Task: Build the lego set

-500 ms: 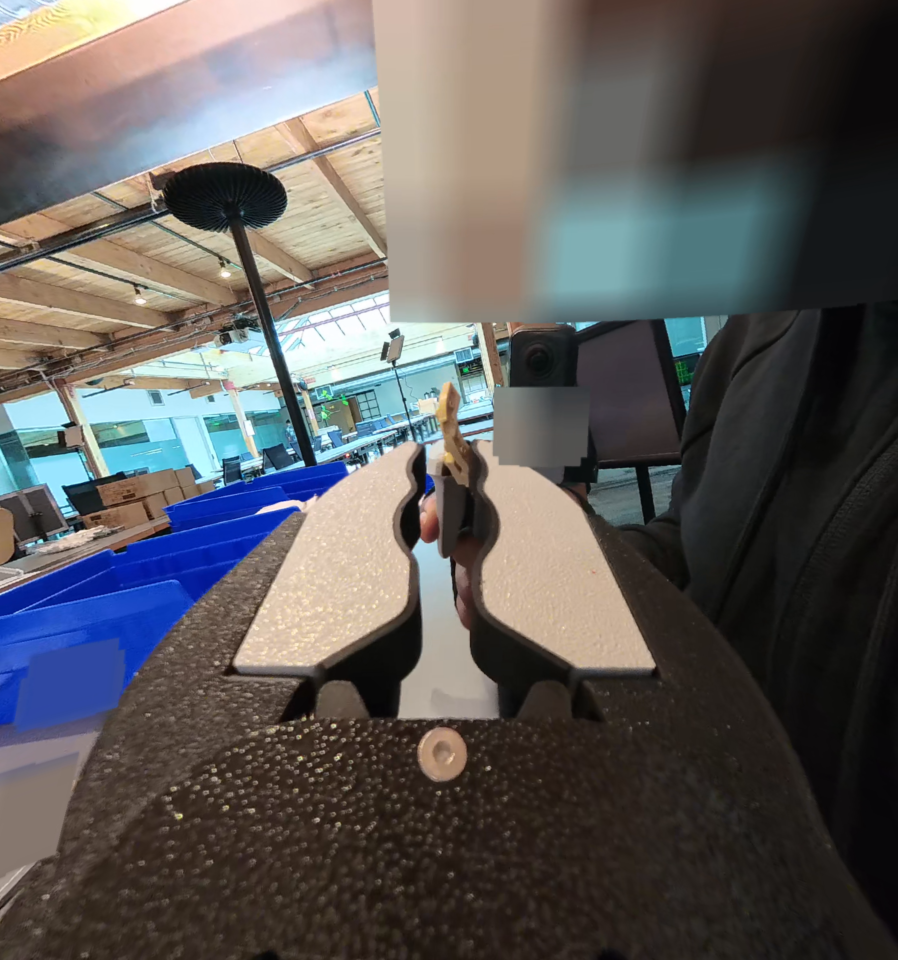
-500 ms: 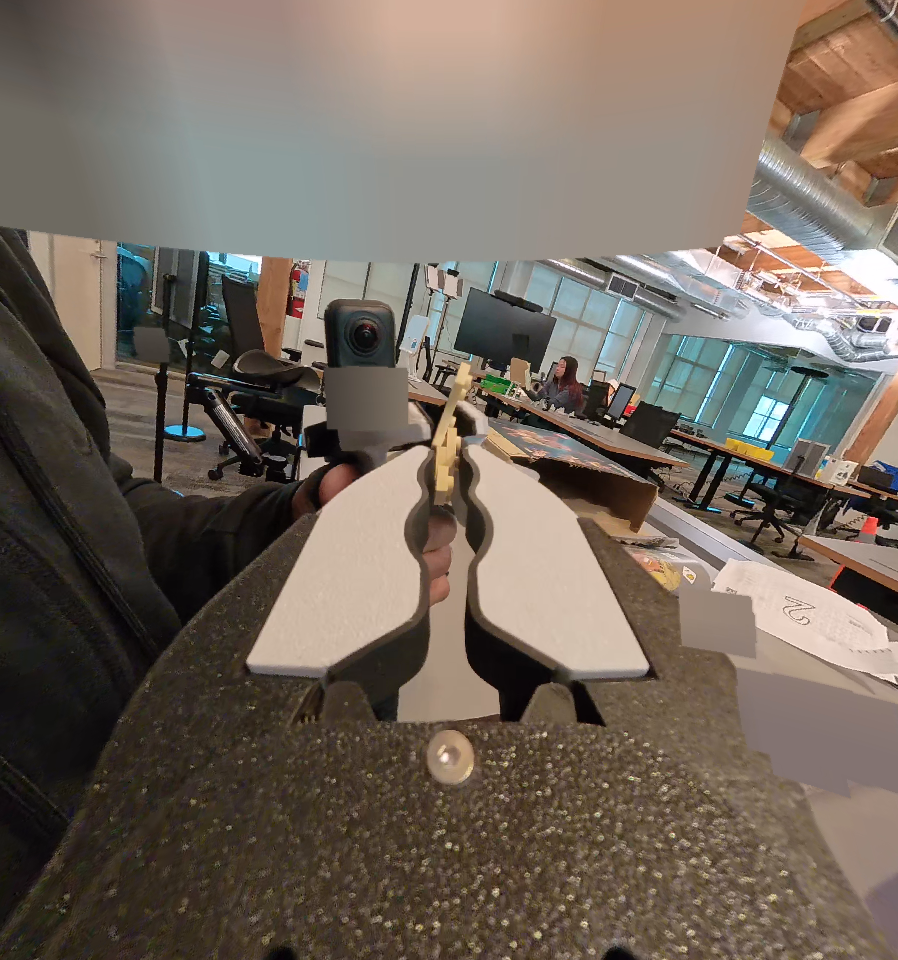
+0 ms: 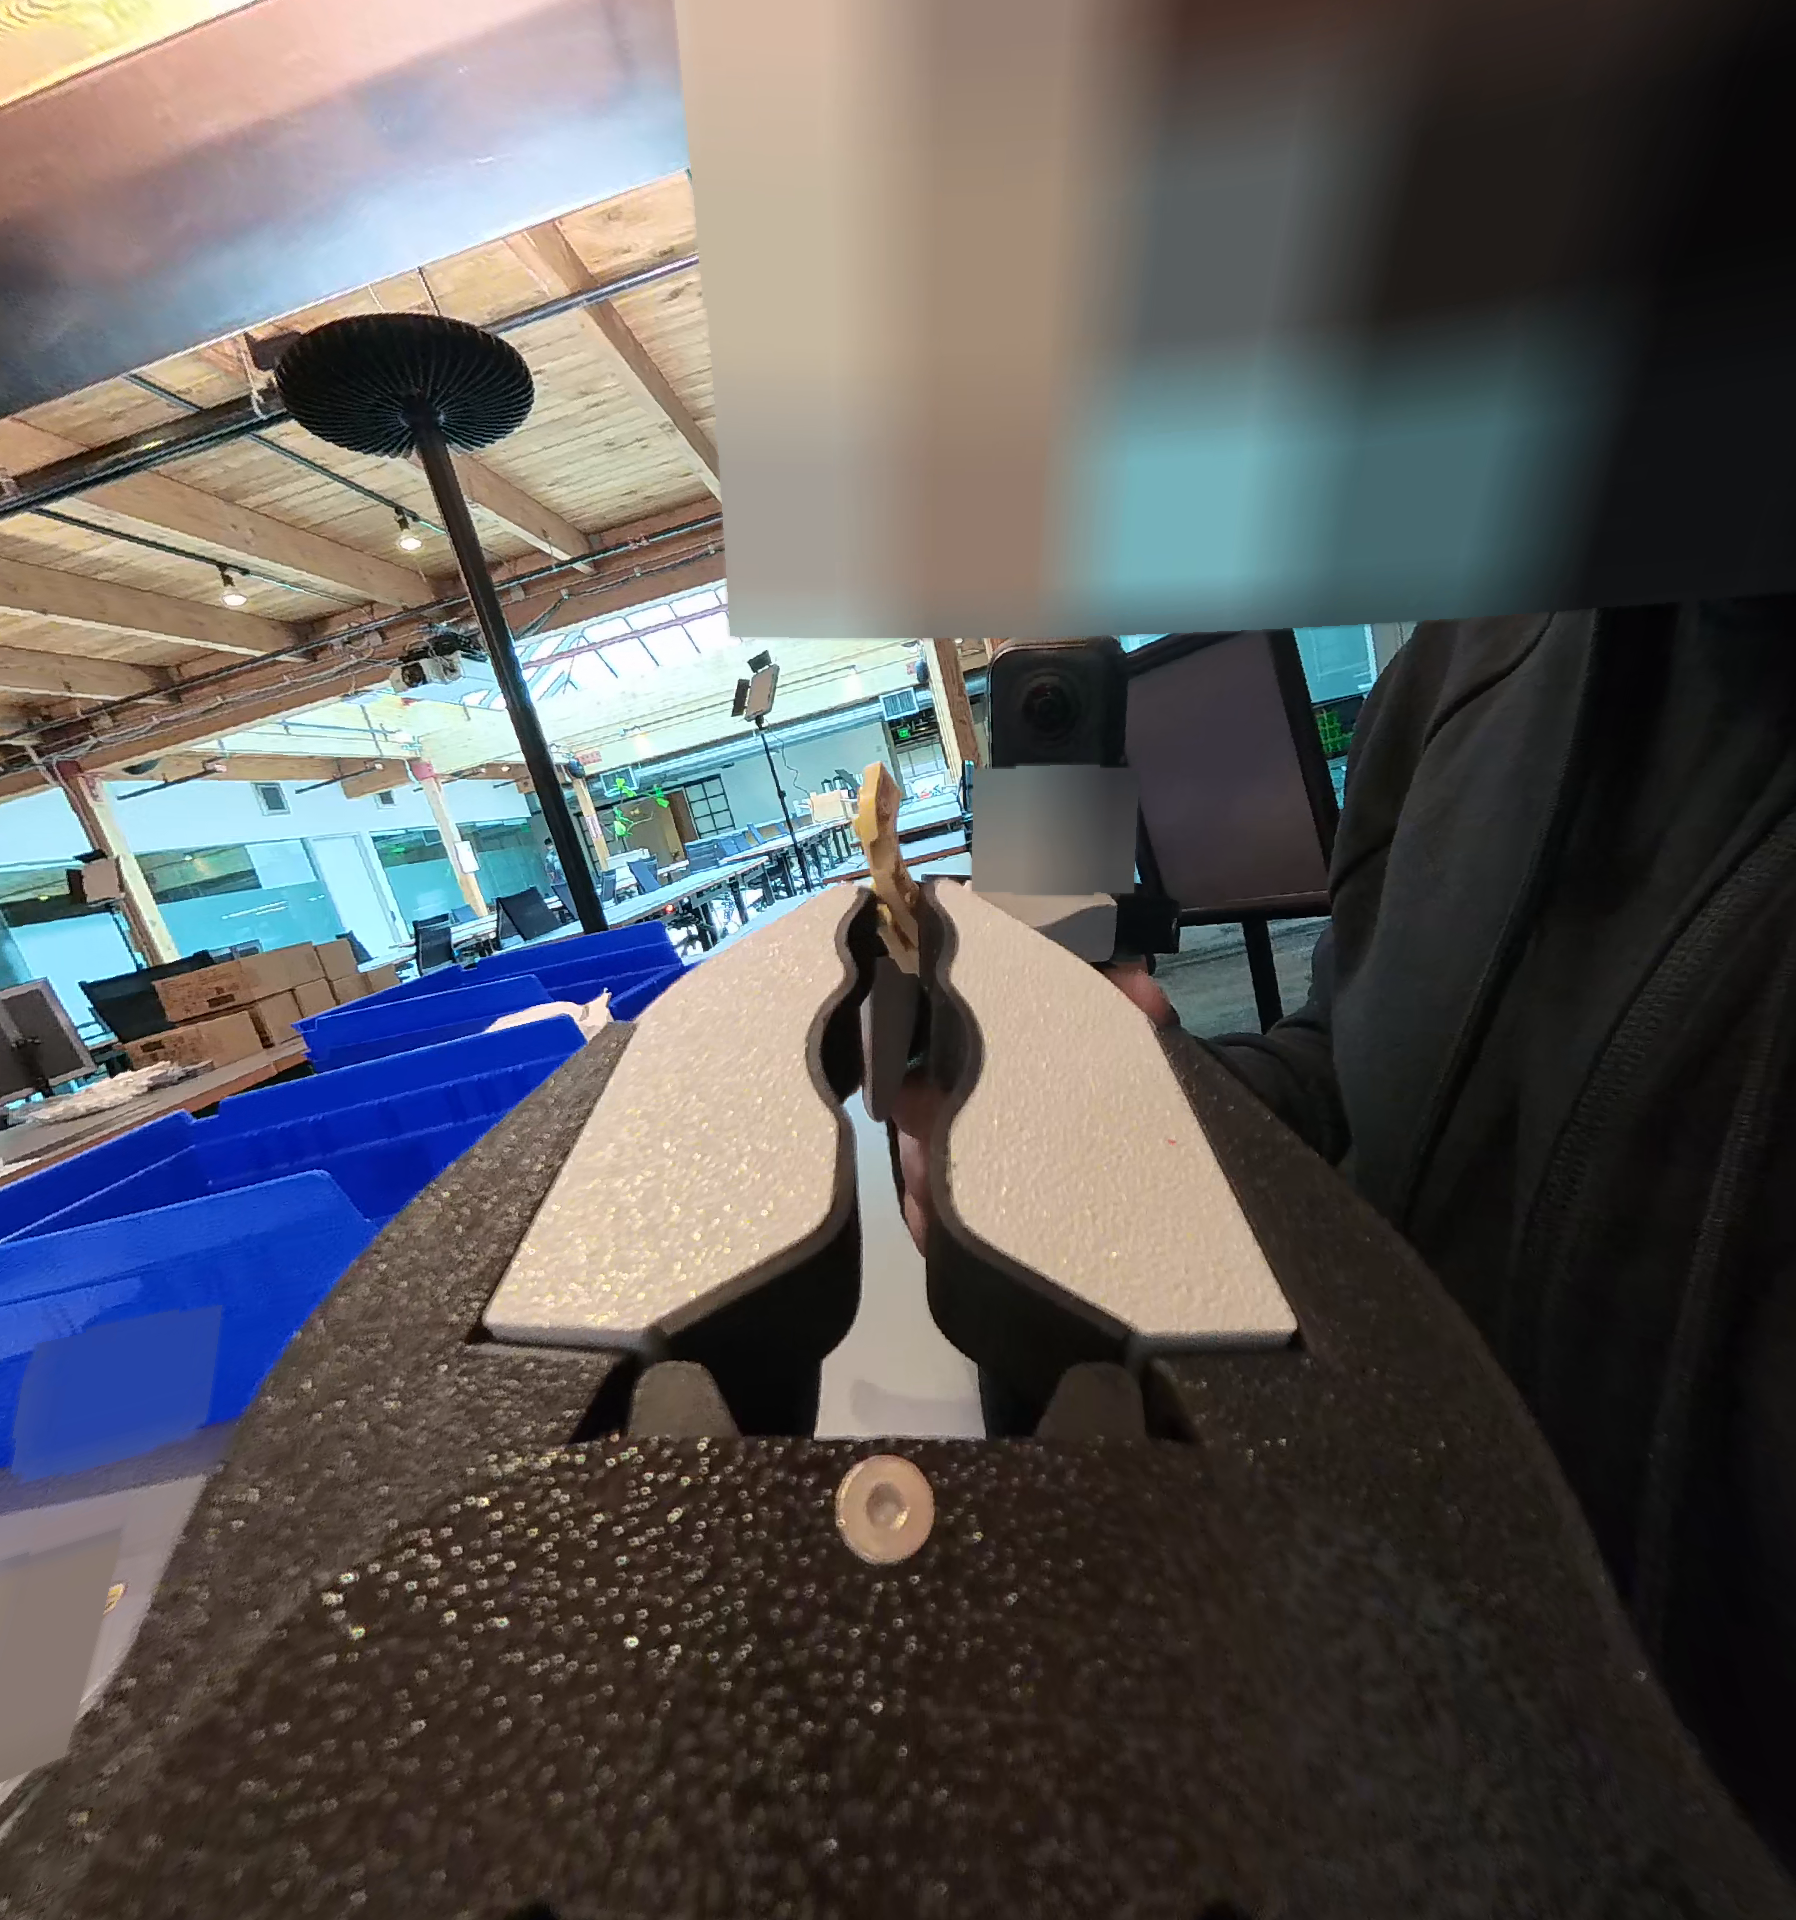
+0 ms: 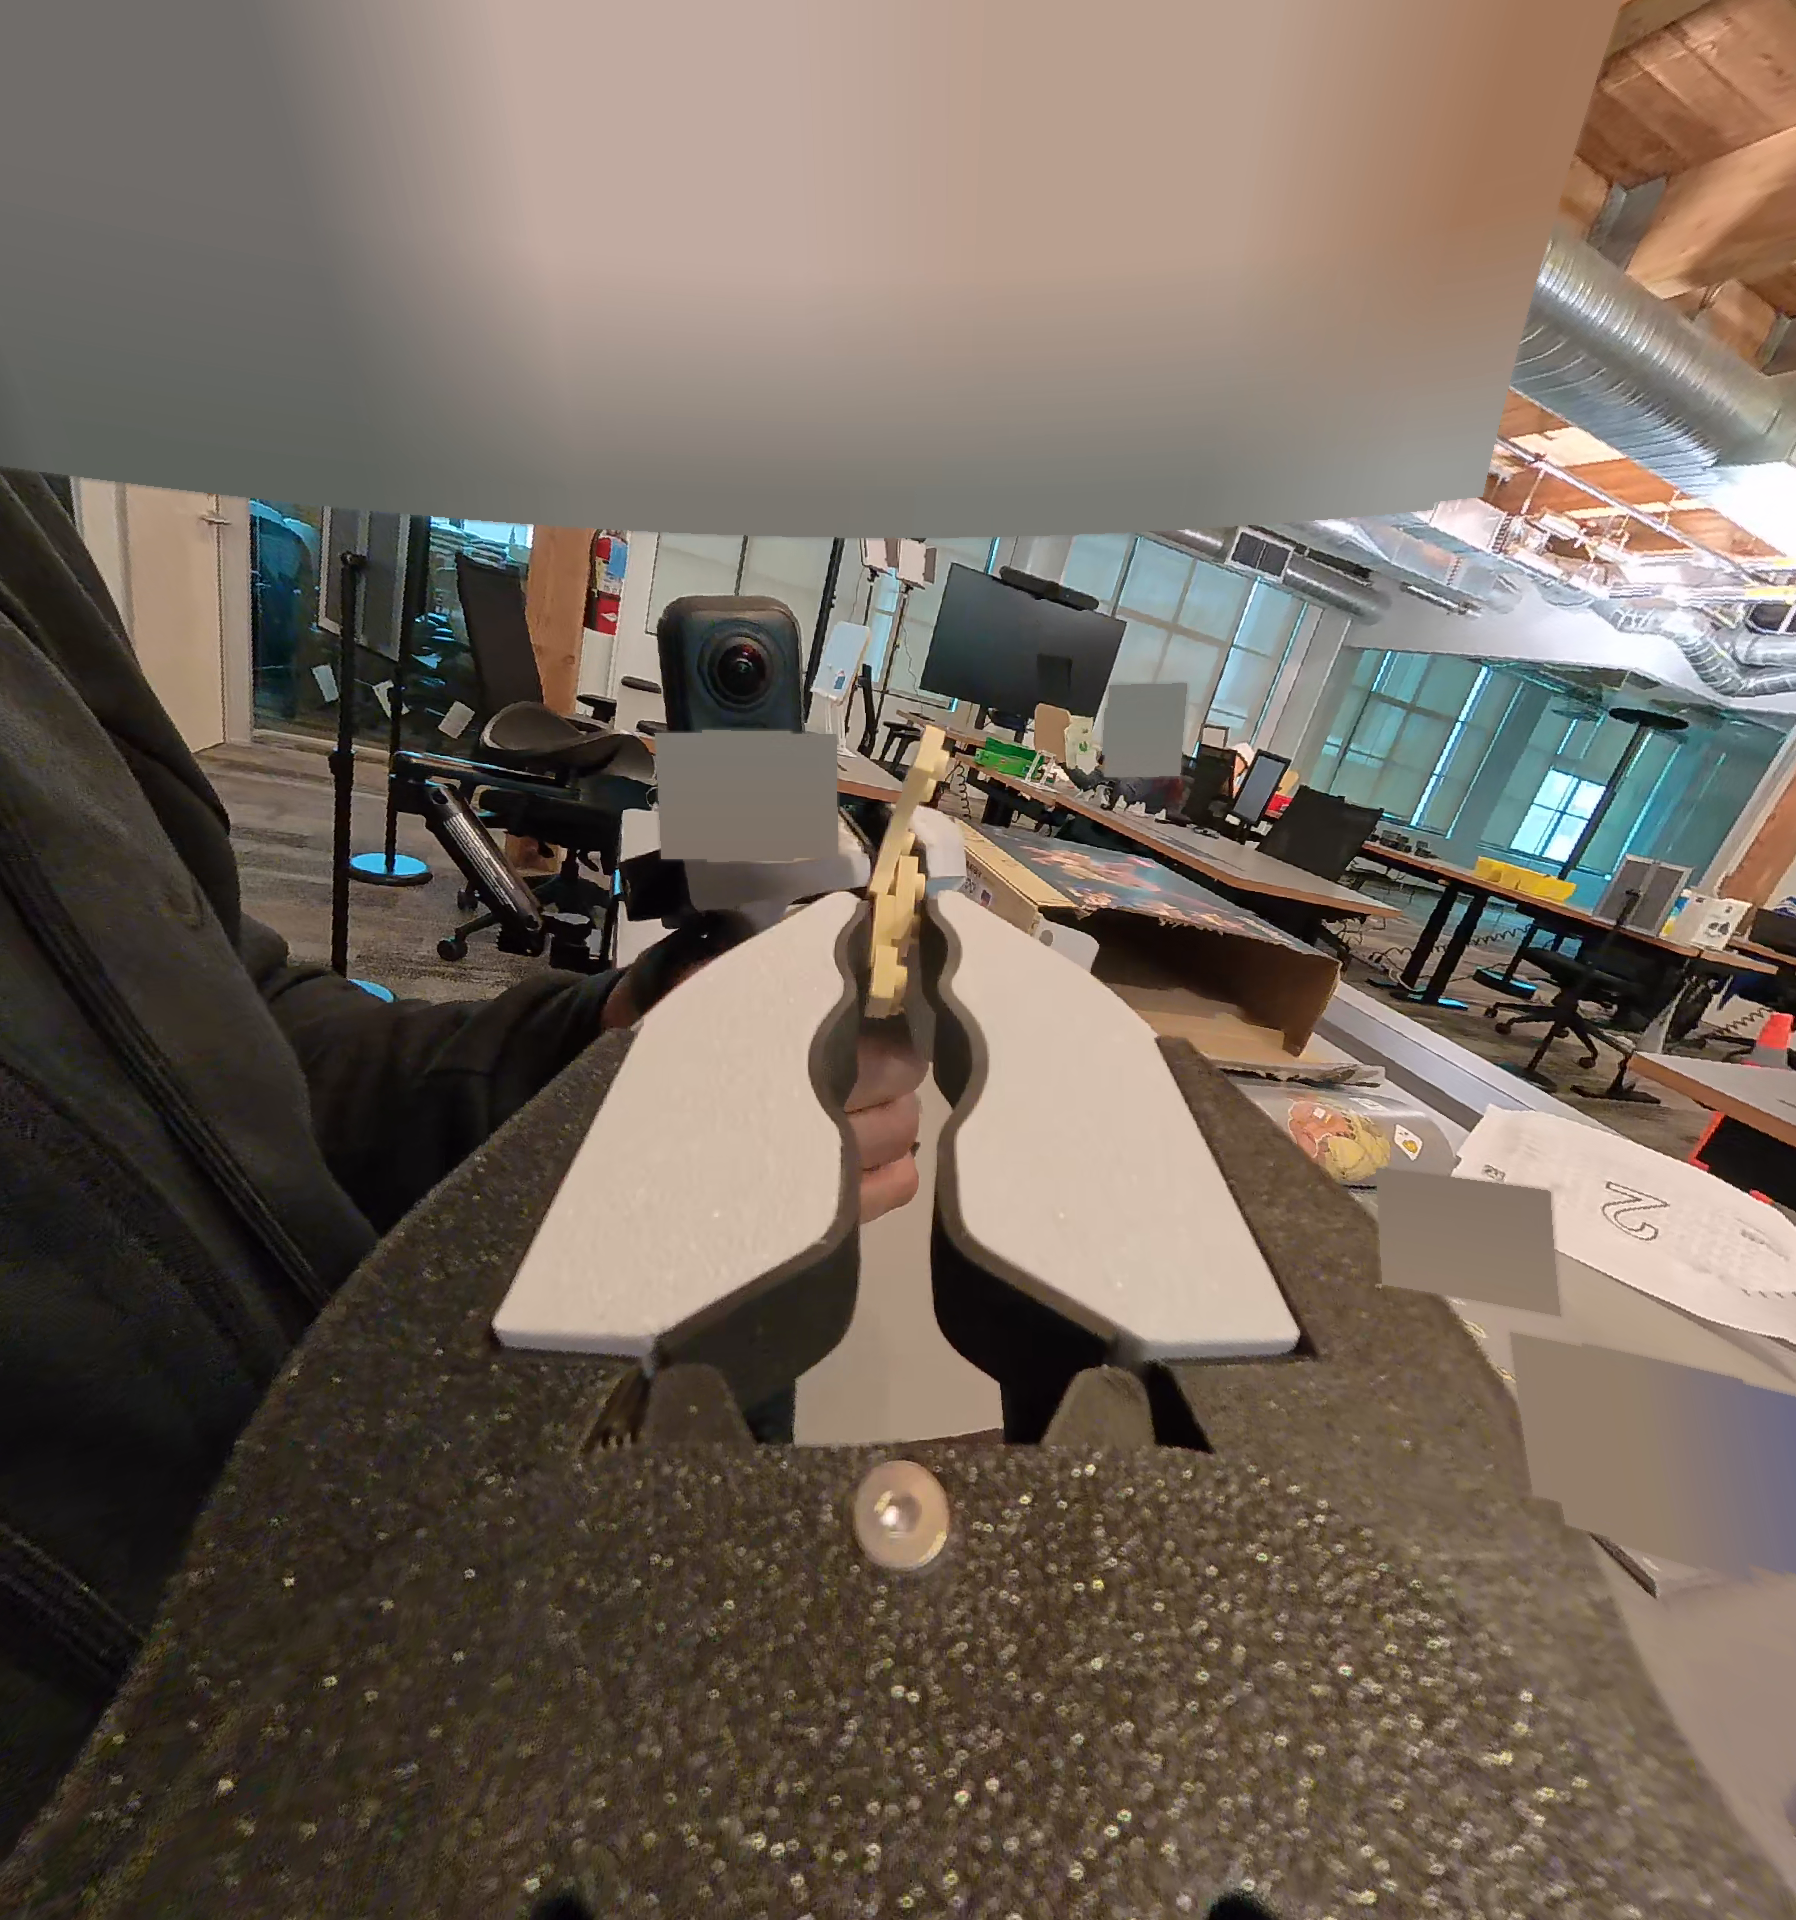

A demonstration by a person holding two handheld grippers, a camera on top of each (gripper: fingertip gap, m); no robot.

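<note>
Two tongs face each other, tip to tip, and I see both closed on one thin yellow puzzle piece (image 4: 899,914). Its long axis points up and beyond the right gripper (image 4: 896,961); the left gripper (image 3: 894,930) pinches its far edge.

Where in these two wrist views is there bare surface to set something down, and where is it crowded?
Little bare surface shows. A grey strip of table runs beside the open cardboard box. Nearer, printed sheets and a sticker crowd it. On the left, blue bins fill the top. Between both tools, holding a tan puzzle-piece strip, no hand passes.
</note>
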